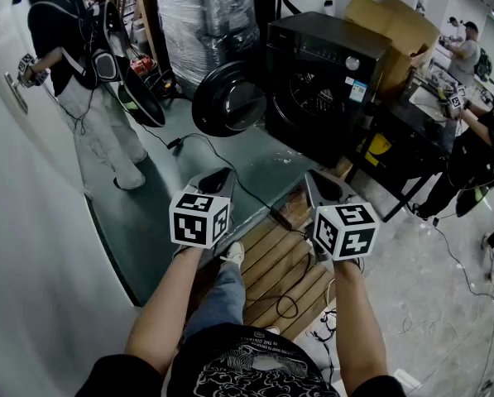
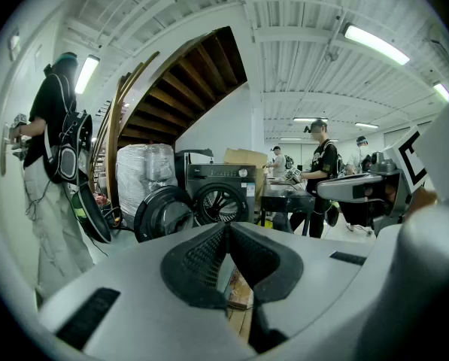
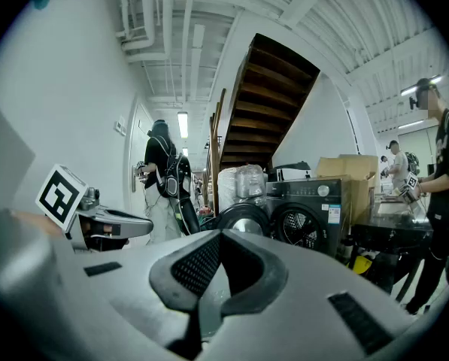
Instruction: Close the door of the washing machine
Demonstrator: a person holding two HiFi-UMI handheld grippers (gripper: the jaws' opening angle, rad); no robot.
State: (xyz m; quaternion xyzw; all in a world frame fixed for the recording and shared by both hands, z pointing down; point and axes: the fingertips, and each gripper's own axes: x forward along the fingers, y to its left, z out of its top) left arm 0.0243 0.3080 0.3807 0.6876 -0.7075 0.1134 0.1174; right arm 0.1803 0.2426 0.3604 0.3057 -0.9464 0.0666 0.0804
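Observation:
A black front-loading washing machine [image 1: 325,81] stands ahead of me on the floor. Its round door [image 1: 228,99] hangs swung wide open to the left of the drum opening [image 1: 317,98]. The machine also shows in the left gripper view [image 2: 224,194] with the door [image 2: 162,213], and in the right gripper view [image 3: 305,215] with the door [image 3: 243,220]. My left gripper [image 1: 216,179] and right gripper [image 1: 323,182] are held side by side well short of the machine. Both are shut with nothing between the jaws.
A person with a backpack [image 1: 73,48] stands at the white wall on the left. A wrapped pallet [image 1: 207,19] and cardboard boxes [image 1: 400,23] sit behind the machine. A black table [image 1: 412,139] with people stands right. Cables [image 1: 292,292] trail over wooden boards by my feet.

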